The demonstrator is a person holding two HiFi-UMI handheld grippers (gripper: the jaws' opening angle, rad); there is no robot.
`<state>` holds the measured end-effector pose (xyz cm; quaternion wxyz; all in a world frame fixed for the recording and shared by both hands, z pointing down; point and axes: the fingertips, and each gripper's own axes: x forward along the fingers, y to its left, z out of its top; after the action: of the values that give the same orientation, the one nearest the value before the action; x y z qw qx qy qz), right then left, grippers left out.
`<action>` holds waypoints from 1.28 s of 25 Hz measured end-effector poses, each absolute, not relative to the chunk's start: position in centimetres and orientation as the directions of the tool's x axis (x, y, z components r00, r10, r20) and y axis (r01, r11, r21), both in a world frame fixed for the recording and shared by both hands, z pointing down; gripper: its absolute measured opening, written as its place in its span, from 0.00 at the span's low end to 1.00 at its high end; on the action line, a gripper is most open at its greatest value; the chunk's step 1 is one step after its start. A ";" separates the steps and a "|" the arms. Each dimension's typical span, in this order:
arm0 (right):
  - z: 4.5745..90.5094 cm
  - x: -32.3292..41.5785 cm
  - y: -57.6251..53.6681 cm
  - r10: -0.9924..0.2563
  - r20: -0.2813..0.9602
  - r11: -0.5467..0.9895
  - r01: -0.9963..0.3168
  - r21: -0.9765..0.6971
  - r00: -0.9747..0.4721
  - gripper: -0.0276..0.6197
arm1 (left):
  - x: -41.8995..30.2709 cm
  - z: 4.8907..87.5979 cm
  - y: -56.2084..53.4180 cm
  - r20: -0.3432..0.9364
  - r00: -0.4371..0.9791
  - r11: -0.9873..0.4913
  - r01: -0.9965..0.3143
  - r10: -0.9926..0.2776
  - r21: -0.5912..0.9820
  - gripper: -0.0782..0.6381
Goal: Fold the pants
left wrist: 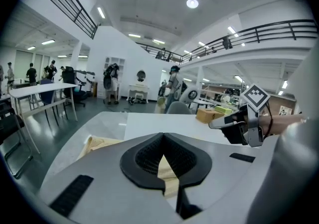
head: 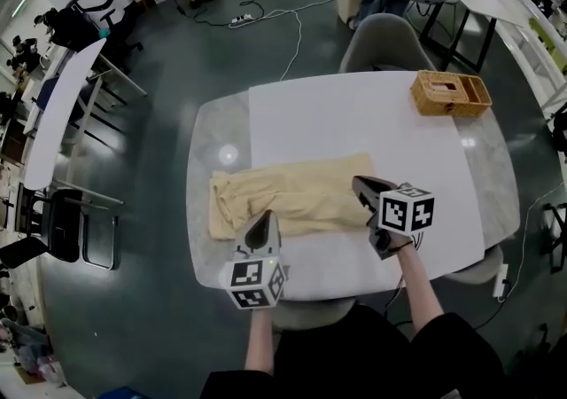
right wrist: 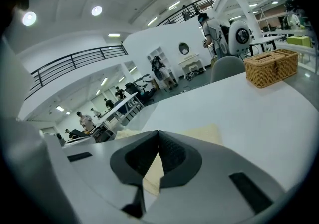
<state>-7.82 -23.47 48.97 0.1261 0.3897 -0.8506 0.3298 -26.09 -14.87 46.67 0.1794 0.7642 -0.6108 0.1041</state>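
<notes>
Over the white table (head: 354,113), your left gripper (head: 266,220) and right gripper (head: 365,188) both have jaws pressed together, tips above the near edge and right end of the pants (head: 297,196). Those cream pants lie flat toward your side.

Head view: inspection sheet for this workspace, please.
Surface: grey table with white sheet across its middle.
Job's things: cream pants lying flat, near left, partly on the sheet.
Clutter: wicker basket at the sheet's far right corner.
Grippers: left gripper and right gripper both shut, at the pants' near edge and right end; no cloth visibly pinched.
Cables: power strip and white cable on the floor beyond the table.
Surroundings: grey chair at far side; desks, people in the distance.
</notes>
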 end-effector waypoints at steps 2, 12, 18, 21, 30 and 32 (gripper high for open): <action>49.8 -6.6 -23.6 -0.589 0.497 0.458 -0.770 -0.443 -0.637 0.07 | -25.6 46.9 -15.1 0.384 0.242 -0.200 -0.969 -0.891 0.147 0.13; 55.2 -2.5 -24.8 -0.581 0.598 0.319 -0.831 -0.456 -0.552 0.25 | -23.8 48.7 -16.0 0.420 0.274 -0.232 -0.961 -0.865 0.149 0.13; 58.7 -1.8 -25.9 -0.536 0.670 0.282 -0.857 -0.431 -0.514 0.34 | -22.6 49.9 -16.1 0.448 0.284 -0.240 -0.958 -0.848 0.154 0.13; 59.9 -1.7 -26.4 -0.522 0.695 0.277 -0.869 -0.410 -0.494 0.36 | -22.2 50.3 -16.2 0.455 0.286 -0.239 -0.958 -0.843 0.157 0.13; 62.1 -2.5 -26.5 -0.429 0.771 0.288 -0.880 -0.378 -0.471 0.28 | -21.9 50.9 -16.3 0.466 0.265 -0.214 -0.964 -0.844 0.161 0.13; 62.1 -2.6 -26.5 -0.420 0.772 0.293 -0.877 -0.381 -0.476 0.21 | -21.9 50.8 -16.2 0.466 0.255 -0.203 -0.966 -0.847 0.160 0.13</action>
<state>-2.62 -26.55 62.08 0.2777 0.4298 -0.7544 0.4111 -21.89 -16.20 50.79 0.2133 0.7630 -0.5940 0.1394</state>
